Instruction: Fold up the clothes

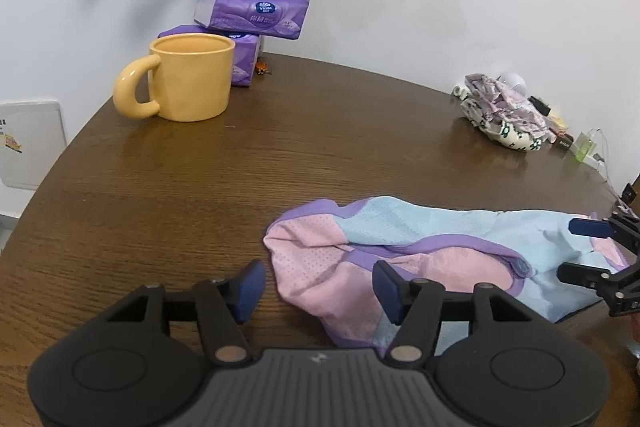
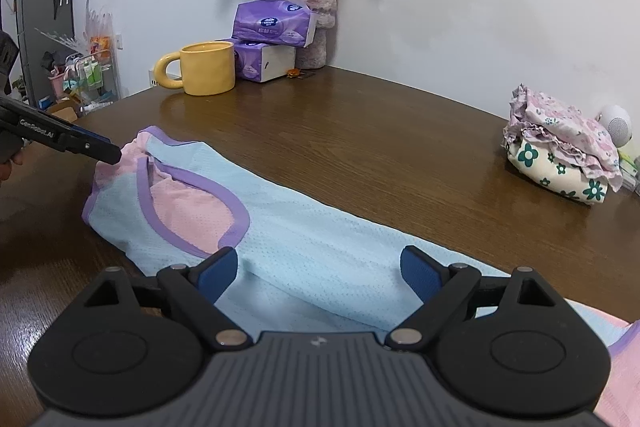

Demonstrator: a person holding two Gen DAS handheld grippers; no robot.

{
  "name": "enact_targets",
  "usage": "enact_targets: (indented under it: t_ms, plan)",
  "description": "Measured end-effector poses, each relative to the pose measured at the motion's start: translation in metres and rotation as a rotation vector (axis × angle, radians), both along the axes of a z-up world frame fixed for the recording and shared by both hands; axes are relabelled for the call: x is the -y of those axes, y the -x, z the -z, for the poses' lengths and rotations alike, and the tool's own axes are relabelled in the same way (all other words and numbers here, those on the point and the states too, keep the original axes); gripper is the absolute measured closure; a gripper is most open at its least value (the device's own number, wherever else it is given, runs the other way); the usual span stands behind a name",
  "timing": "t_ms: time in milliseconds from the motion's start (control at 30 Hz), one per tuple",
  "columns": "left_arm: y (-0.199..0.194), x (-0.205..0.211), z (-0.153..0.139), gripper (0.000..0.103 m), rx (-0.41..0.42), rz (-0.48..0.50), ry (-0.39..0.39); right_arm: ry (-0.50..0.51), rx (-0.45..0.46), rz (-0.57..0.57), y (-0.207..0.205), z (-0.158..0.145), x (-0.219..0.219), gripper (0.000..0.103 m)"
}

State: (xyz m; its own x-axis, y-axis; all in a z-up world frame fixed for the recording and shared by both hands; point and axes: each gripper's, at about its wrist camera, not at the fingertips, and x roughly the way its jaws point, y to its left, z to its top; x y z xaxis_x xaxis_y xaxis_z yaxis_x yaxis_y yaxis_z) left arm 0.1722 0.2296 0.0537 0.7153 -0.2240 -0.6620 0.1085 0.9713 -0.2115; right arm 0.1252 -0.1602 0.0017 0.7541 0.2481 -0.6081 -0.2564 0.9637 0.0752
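A sleeveless mesh top in light blue and pink with purple trim lies crumpled flat on the brown wooden table. My left gripper is open low over the top's pink end, with pink cloth lying between its blue pads but not pinched. My right gripper is open over the light blue body of the top, and no cloth is pinched there either. In the right wrist view, the left gripper's fingers reach the pink shoulder at the far left. The right gripper shows at the right edge of the left wrist view, open above the blue cloth.
A yellow mug stands at the back left beside two purple tissue packs and a vase of flowers. A pile of floral clothes sits at the far right. The table's curved edge runs close on the left.
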Motion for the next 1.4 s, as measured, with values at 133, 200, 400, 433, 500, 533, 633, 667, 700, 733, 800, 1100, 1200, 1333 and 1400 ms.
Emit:
enact_targets:
  t_ms: [133,200,400,433,500,533,633,667,700,733,800,1100,1200,1333,1400]
  plan:
    - [-0.002,0.002,0.004,0.047,-0.006,-0.015,0.001,0.0,0.0,0.0,0.0,0.0,0.0,0.013]
    - [-0.003,0.004,0.004,0.054,-0.003,-0.029,0.002,0.0,0.0,-0.001,0.0,0.0,-0.001,0.013]
    - [-0.005,0.01,0.006,0.096,-0.016,-0.046,0.005,0.0,0.0,-0.001,0.0,0.0,-0.001,0.012]
    - [-0.005,0.011,0.006,0.096,-0.016,-0.049,0.006,0.0,0.0,-0.001,0.0,0.0,-0.001,0.012]
    - [-0.004,0.014,0.006,0.097,-0.008,-0.054,-0.001,-0.001,0.0,-0.001,0.0,0.0,-0.001,0.012]
    - [-0.003,0.014,0.006,0.098,-0.005,-0.055,-0.004,-0.001,0.0,-0.001,0.0,0.0,-0.001,0.012]
    - [-0.003,0.014,0.005,0.098,0.0,-0.057,-0.008,-0.001,0.0,-0.002,0.001,0.0,-0.002,0.012]
    - [-0.003,0.014,0.005,0.098,-0.002,-0.058,-0.007,-0.001,0.0,-0.002,0.001,0.0,-0.002,0.012]
    - [-0.003,0.014,0.006,0.098,-0.004,-0.059,-0.005,-0.001,0.0,-0.002,0.001,0.0,-0.002,0.012]
    - [-0.003,0.013,0.006,0.098,-0.005,-0.061,-0.001,-0.001,0.0,-0.002,0.001,0.0,-0.002,0.012]
    - [-0.003,0.011,0.006,0.096,-0.007,-0.063,0.012,-0.001,0.0,-0.002,0.001,0.0,-0.002,0.012]
    - [0.012,0.003,-0.006,0.05,0.034,-0.061,0.02,-0.001,0.0,-0.003,0.001,0.0,-0.003,0.012]
    - [0.016,0.002,-0.008,0.039,0.042,-0.055,0.004,-0.001,0.0,-0.003,0.001,0.0,-0.003,0.012]
    - [0.024,0.004,-0.012,0.025,0.072,-0.042,-0.034,-0.001,0.001,-0.004,0.001,0.0,-0.004,0.012]
    - [0.029,0.004,-0.013,0.017,0.091,-0.033,-0.041,-0.002,0.001,-0.004,0.001,0.0,-0.004,0.011]
